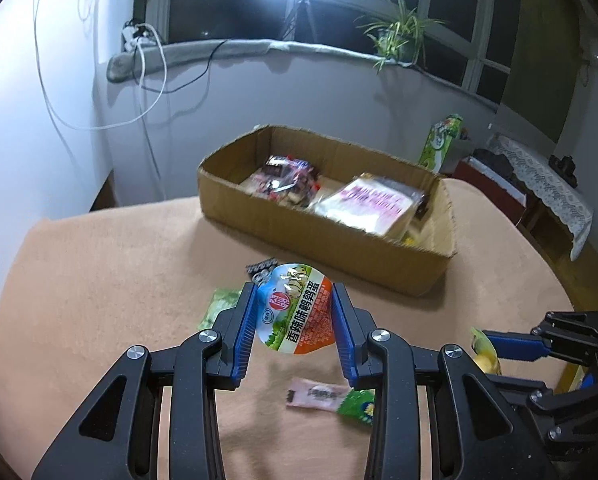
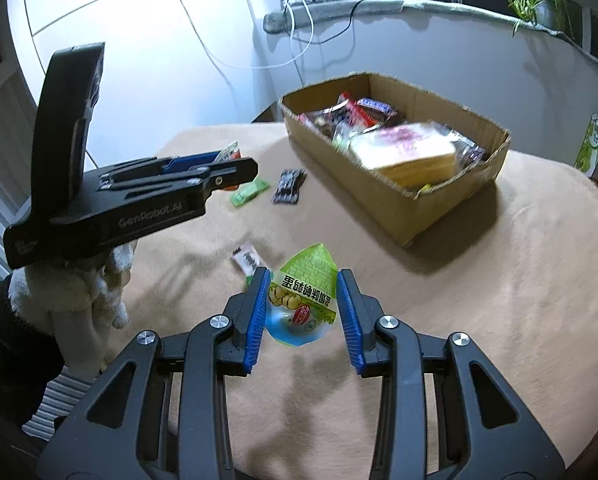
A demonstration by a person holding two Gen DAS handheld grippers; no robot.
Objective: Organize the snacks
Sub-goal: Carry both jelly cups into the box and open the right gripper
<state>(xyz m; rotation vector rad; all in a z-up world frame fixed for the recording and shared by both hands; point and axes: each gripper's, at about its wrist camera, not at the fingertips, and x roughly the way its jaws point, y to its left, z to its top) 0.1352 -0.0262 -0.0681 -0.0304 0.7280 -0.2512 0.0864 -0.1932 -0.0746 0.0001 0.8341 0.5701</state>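
My left gripper is shut on an orange and green quail egg packet, held above the table. My right gripper is shut on a green quail egg packet, also held above the table. The cardboard box stands ahead in both views, also in the right wrist view, holding several snack packs and a wrapped sandwich. The left gripper shows in the right wrist view; the right gripper shows at the right of the left wrist view.
Loose snacks lie on the tan tablecloth: a green pack, a black pack, a pink pack, another green pack. A white wall, cables and a windowsill plant are behind the table. A green carton stands at right.
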